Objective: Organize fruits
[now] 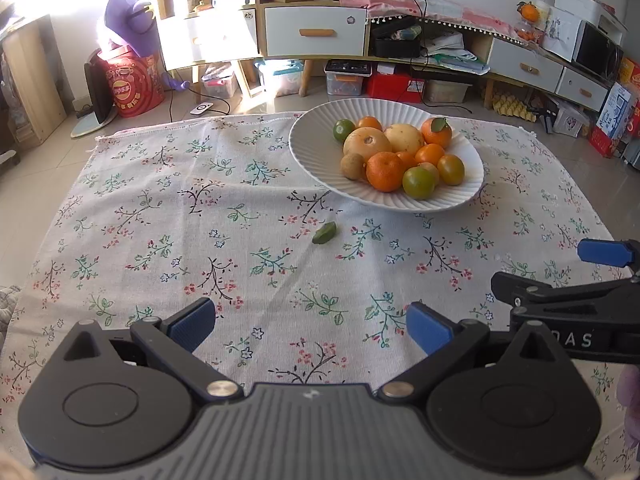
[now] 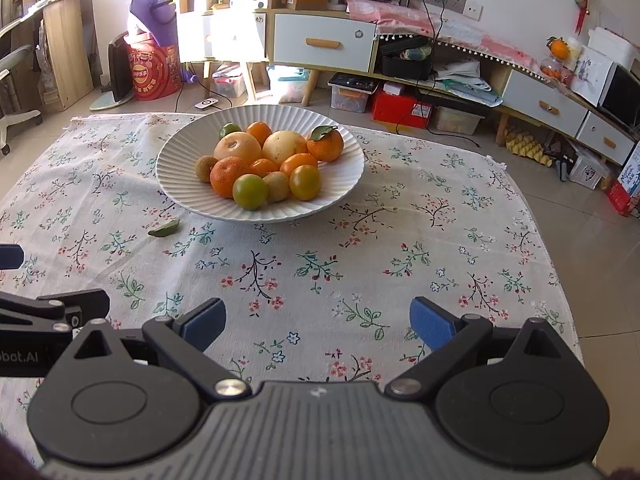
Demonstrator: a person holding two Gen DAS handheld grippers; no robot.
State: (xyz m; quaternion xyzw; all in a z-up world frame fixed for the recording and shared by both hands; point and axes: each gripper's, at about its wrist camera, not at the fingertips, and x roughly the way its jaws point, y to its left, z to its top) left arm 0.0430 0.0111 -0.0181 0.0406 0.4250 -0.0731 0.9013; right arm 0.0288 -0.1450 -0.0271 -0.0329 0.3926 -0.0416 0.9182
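The fruits (image 2: 264, 164) lay heaped in the white bowl (image 2: 344, 184) on the floral cloth (image 2: 360, 264), well ahead of both grippers. The left gripper (image 1: 310, 326) hung wide open and empty — the bowl ahead to its right. The right gripper (image 2: 318, 326) was likewise spread, holding nothing — the bowl ahead, slightly left. A green leaf (image 1: 325, 233) lay near the bowl.

White ribbed plate (image 2: 348, 176) holding orange mandarins (image 2: 229, 176), 2 pale yellow-orange fruits (image 2: 285, 146), green-yellow citrus (image 2: 250, 191), brown-green kiwis (image 2: 277, 186) and 1 small green lime (image 2: 229, 130). Cloth (image 2: 360, 264): off-white with a scattered print of dark branches, green leaves and red, pink and blue flowers. Loose leaf (image 2: 165, 228): green. Gripper pads (image 2: 434, 326): blue, on black arms.
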